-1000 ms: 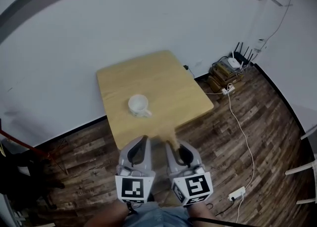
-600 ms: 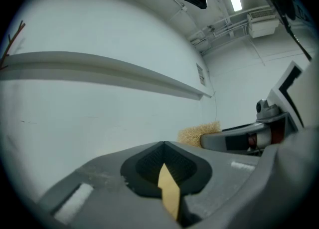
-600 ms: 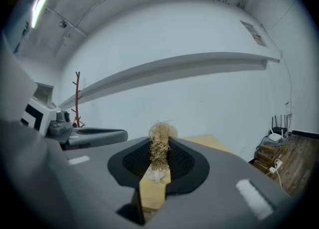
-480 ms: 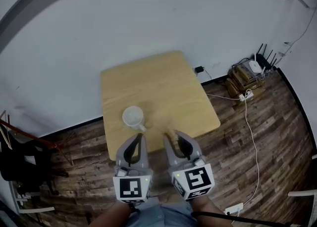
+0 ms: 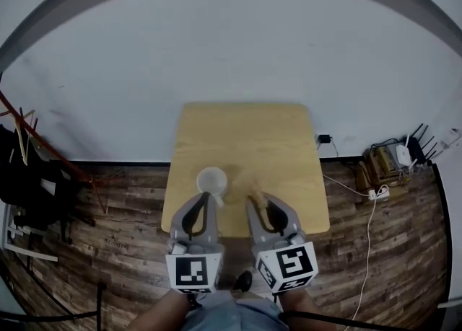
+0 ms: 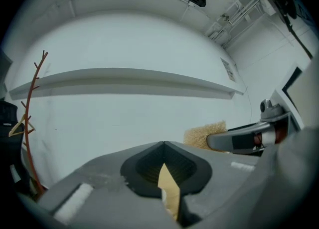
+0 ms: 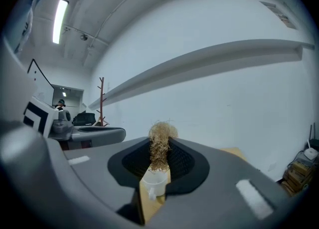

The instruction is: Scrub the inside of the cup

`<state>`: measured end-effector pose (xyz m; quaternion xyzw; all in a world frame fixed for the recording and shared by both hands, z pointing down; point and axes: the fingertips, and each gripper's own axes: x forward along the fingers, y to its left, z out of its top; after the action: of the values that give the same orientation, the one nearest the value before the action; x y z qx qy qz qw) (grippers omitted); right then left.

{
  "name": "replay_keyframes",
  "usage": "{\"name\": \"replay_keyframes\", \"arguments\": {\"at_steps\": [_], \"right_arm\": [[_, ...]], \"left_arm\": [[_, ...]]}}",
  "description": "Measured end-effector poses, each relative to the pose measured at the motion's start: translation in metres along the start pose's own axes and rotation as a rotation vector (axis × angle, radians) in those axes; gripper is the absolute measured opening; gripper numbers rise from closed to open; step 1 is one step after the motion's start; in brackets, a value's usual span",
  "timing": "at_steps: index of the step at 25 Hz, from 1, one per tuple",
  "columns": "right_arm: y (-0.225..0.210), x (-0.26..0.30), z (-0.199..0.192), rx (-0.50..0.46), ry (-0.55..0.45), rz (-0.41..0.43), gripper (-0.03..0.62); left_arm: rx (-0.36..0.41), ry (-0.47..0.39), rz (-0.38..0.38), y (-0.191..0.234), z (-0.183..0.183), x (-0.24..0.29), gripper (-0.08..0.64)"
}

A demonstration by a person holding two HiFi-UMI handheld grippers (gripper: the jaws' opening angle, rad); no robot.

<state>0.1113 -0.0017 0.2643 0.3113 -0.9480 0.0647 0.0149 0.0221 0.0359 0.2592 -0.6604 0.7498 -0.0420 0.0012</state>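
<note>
1. Sitting on the counter (image 5: 289,135), the cup (image 5: 211,179) is just ahead of the closed, empty left hand-held gripper (image 5: 206,201)
2. Right of the cup, the right hand-held gripper (image 5: 255,201) clamps a scrubber (image 7: 160,145)

White cup (image 5: 211,180); pale yellow wood table (image 5: 245,135); tan fibre scrubber (image 7: 159,143); dark brown plank floor (image 5: 408,265); white wall (image 5: 231,48); black-and-white square-patterned marker cubes (image 5: 197,272).

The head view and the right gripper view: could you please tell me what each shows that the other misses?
Only the head view shows the marker cube on the right gripper. Only the right gripper view shows the ceiling light and a distant person. Both show the cup, the table and the scrubber that this gripper clamps.
</note>
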Motion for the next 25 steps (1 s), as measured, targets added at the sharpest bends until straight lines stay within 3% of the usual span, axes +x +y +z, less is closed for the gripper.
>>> {"name": "replay_keyframes", "arguments": {"at_steps": [5, 10, 20, 25], "right_arm": [[-0.003, 0.014, -0.019, -0.007, 0.062, 0.035, 0.078], [-0.025, 0.027, -0.060, -0.001, 0.147, 0.015, 0.078], [-0.037, 0.046, -0.128, 0.014, 0.270, 0.053, 0.078], [-0.045, 0.048, -0.144, 0.016, 0.300, 0.047, 0.078]], "left_arm": [[-0.059, 0.042, 0.047, 0.011, -0.028, 0.010, 0.020], [-0.120, 0.111, 0.076, 0.015, -0.089, 0.023, 0.020], [-0.206, 0.204, 0.226, 0.013, -0.192, 0.031, 0.024], [-0.273, 0.238, 0.187, 0.003, -0.218, 0.043, 0.184]]}}
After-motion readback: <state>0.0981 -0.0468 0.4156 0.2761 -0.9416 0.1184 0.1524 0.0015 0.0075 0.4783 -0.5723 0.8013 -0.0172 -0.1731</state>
